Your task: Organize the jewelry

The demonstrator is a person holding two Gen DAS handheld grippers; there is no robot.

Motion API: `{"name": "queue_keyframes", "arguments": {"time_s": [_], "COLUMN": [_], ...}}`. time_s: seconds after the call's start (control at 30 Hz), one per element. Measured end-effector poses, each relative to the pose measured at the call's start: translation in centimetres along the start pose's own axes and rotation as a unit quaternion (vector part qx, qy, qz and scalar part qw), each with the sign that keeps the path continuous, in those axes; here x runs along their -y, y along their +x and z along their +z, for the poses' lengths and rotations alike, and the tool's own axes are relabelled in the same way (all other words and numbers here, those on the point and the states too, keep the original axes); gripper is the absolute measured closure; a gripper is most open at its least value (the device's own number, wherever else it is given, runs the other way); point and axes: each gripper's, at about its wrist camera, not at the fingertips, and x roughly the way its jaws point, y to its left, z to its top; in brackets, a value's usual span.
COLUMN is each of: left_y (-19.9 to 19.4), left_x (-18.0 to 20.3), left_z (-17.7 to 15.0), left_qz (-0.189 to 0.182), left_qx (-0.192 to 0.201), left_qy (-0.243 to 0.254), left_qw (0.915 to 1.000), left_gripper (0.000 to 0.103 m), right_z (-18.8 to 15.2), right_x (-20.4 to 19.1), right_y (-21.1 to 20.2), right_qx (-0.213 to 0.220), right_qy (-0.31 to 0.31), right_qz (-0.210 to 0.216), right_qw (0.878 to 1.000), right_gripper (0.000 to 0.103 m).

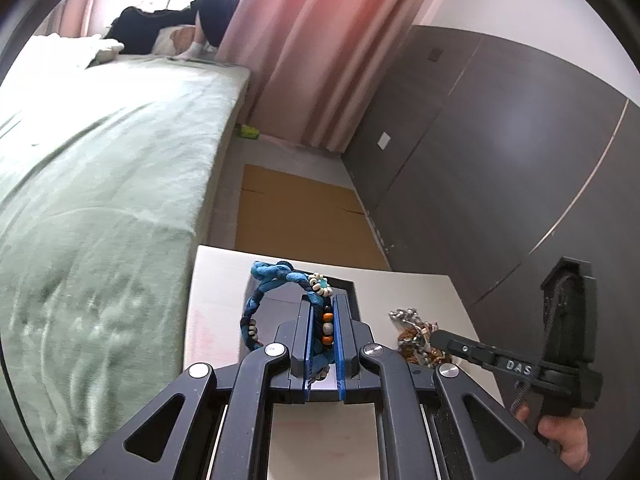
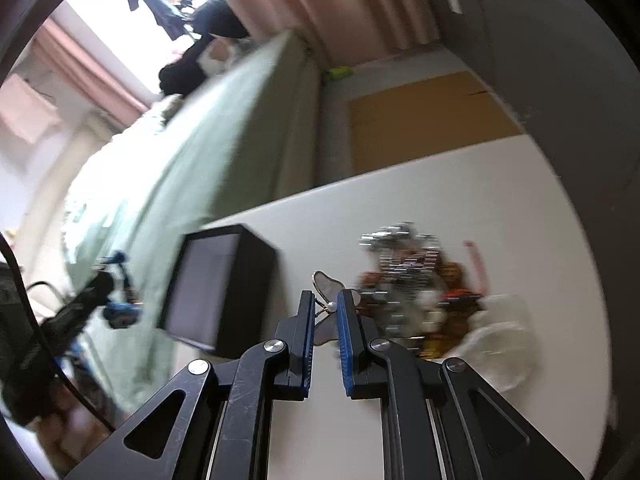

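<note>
My left gripper is shut on a blue braided bracelet with white, orange and black beads, held upright above the black jewelry box. In the right wrist view the box stands on the white table and the left gripper with the bracelet shows at far left. My right gripper is shut on a thin gold wire earring with a pearl, next to a pile of silver and brown jewelry. The right gripper reaches into that pile in the left wrist view.
The white table stands beside a bed with a green cover. Flat cardboard lies on the floor beyond, next to a dark wardrobe and pink curtains. A white object, blurred, lies right of the pile.
</note>
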Motion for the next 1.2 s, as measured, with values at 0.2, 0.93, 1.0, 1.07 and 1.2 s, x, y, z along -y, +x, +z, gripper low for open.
{"name": "queue_keyframes", "arguments": {"time_s": [0.2,0.93,1.0,1.07,1.2], "left_y": [-0.3,0.9,1.2,1.7,2.7], "left_x": [-1.6,-2.3,-1.8,-1.3,-0.3], "left_z": [0.4,0.5,0.4,0.2,0.0], "left_qz": [-0.002,-0.017,-0.017,-0.016,-0.01], "left_qx": [0.001,-0.021,-0.023,-0.027,-0.035], "left_qy": [-0.022,-0.044,-0.039,-0.035,-0.022], "left_qw": [0.9997,0.9987,0.9988,0.9989,0.9991], "left_gripper": [0.094,0.094,0.094,0.094,0.094], "right_z": [-0.8,-0.8,-0.7,-0.7,-0.6], "right_x": [-4.3,-6.4,-6.3,-5.9,-4.5], "right_y": [1.3,4.7,4.3,3.8,2.4], "right_qx": [0.005,-0.052,-0.048,-0.044,-0.034], "right_qy": [-0.026,-0.019,-0.022,-0.019,-0.004], "right_qz": [0.053,0.071,0.067,0.064,0.061], "right_qw": [0.998,0.996,0.996,0.997,0.998], "right_gripper": [0.09,0.066,0.065,0.065,0.065]}}
